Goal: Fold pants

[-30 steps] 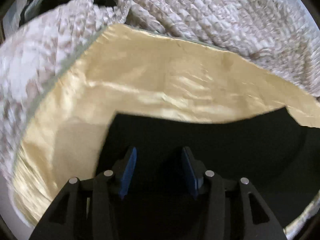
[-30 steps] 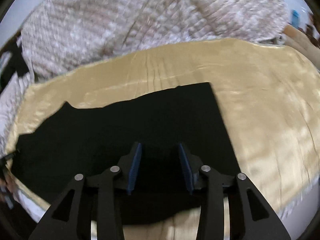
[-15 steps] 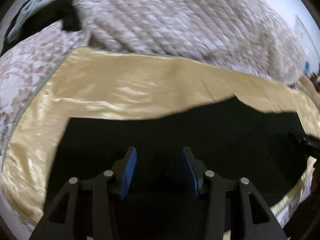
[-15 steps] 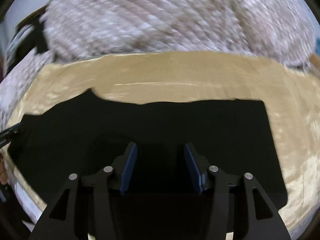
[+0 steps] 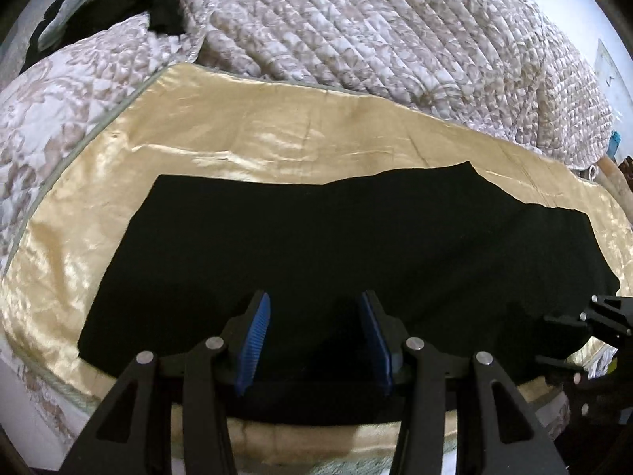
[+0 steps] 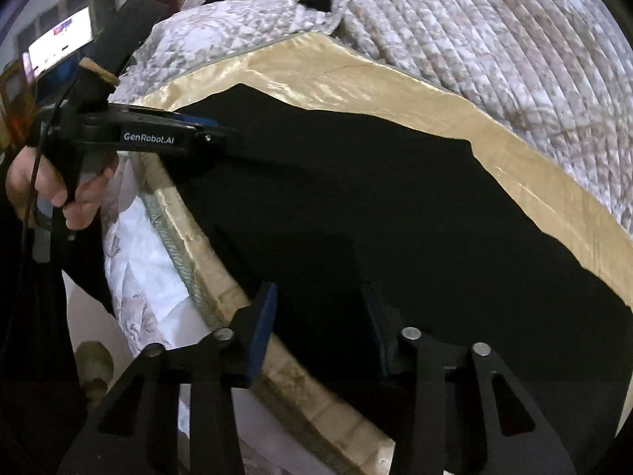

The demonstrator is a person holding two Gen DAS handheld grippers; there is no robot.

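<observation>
Black pants lie flat on a gold satin cloth spread over a bed. My left gripper hovers over the pants' near edge with its blue pads apart and nothing pinched. At the right border of the left wrist view, my right gripper sits by the pants' right end. In the right wrist view, my right gripper straddles the near edge of the pants; its jaws are closing and the pads are not pressing the cloth. A hand holds my left gripper over the far end.
A quilted floral bedspread is bunched behind the gold cloth. Dark and pale blue clothes lie at the far left corner. The bed's edge and white side sheet drop off at the left of the right wrist view. A lit screen stands beyond.
The left wrist view has swung right, so nearly the whole pants now show. My right gripper has rolled and moved to the pants' end at the bed's edge; its jaws widened, then narrowed.
</observation>
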